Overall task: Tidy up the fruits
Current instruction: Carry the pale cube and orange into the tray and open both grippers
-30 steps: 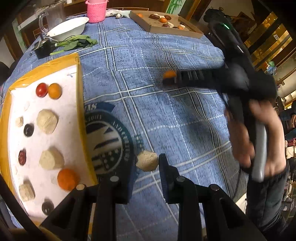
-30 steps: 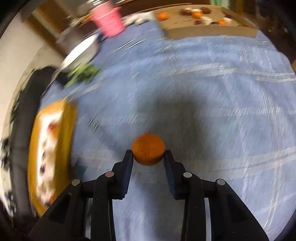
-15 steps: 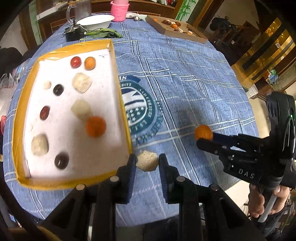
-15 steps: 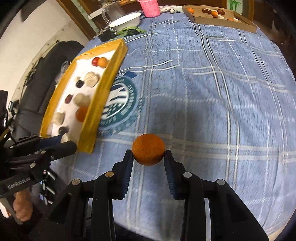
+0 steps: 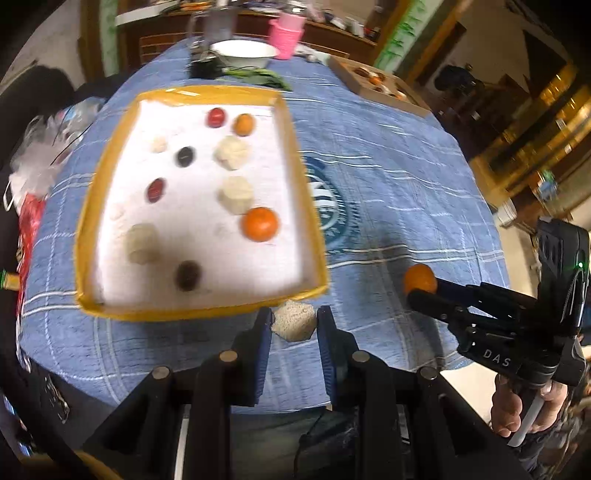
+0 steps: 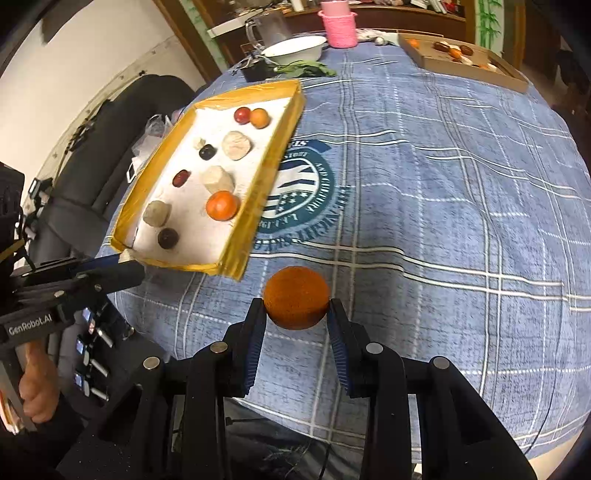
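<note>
The left gripper (image 5: 294, 325) was clamped on a pale beige lump (image 5: 294, 325), pinched between its two blue-padded fingers (image 5: 263, 345). Just ahead of those fingertips lay the near rim of the yellow-edged tray (image 5: 192, 314), and the lump hung just short of it, above the blue plaid tablecloth (image 5: 388, 177). Farther ahead, inside the tray, sat an orange fruit (image 5: 259, 223), several more pale lumps (image 5: 235, 194) and some small dark and red fruits (image 5: 188, 275); motion blur made their kinds hard to tell, so the dark ones may have been plums or dates.

The right gripper (image 6: 296, 304) was closed around an orange mandarin (image 6: 296, 297), held between its fingers (image 6: 255, 332) above the cloth. The tray's near corner (image 6: 231, 269) lay ahead and to the left of this claw, close but apart from the mandarin. Ahead sat the round printed emblem (image 6: 295, 199) on the cloth. Far ahead and to the right lay a cardboard box (image 6: 469, 62) with more fruit; far ahead and slightly left stood a white bowl (image 6: 293, 48) and a pink cup (image 6: 339, 24).
</note>
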Demonstrator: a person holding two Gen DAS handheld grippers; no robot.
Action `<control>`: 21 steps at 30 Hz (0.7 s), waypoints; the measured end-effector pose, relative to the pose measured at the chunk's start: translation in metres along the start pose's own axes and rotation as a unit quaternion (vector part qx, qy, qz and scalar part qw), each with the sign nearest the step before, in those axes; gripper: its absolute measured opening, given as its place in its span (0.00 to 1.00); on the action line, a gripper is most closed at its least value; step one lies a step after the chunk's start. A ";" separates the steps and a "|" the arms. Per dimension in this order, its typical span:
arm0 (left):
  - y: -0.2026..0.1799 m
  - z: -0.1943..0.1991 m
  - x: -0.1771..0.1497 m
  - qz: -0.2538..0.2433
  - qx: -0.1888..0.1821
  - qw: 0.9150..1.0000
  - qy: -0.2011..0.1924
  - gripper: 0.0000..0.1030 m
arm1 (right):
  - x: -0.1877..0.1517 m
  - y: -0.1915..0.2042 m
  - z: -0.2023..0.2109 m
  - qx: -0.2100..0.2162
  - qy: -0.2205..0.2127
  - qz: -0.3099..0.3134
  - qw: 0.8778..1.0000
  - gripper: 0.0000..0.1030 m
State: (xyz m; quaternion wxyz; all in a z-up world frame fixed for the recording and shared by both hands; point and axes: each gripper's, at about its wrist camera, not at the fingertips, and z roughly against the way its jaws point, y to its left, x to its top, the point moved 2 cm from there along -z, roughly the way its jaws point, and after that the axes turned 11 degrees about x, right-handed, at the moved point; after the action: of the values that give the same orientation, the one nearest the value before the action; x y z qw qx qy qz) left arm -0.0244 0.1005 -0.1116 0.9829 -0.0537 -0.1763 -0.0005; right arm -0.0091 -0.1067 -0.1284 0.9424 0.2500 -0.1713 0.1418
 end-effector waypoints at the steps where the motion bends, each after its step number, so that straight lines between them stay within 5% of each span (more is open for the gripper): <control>1: 0.006 0.000 0.000 0.010 -0.001 1.000 0.000 0.26 | 0.002 0.001 -0.002 0.000 0.002 0.001 1.000 0.32; 11: 0.073 0.001 0.049 0.073 0.017 0.997 -0.024 0.26 | 0.045 0.012 -0.027 0.010 0.013 0.024 1.000 0.31; 21: 0.112 -0.040 0.129 0.080 0.041 0.996 -0.021 0.26 | 0.137 0.026 -0.075 0.006 0.028 0.057 0.998 0.31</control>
State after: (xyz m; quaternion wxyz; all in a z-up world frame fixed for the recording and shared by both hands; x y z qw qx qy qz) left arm 0.1128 0.2096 -0.1157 0.9771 -0.0270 -0.1924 0.0866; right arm 0.1236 -0.0210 -0.1248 0.9358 0.2414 -0.1577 0.2029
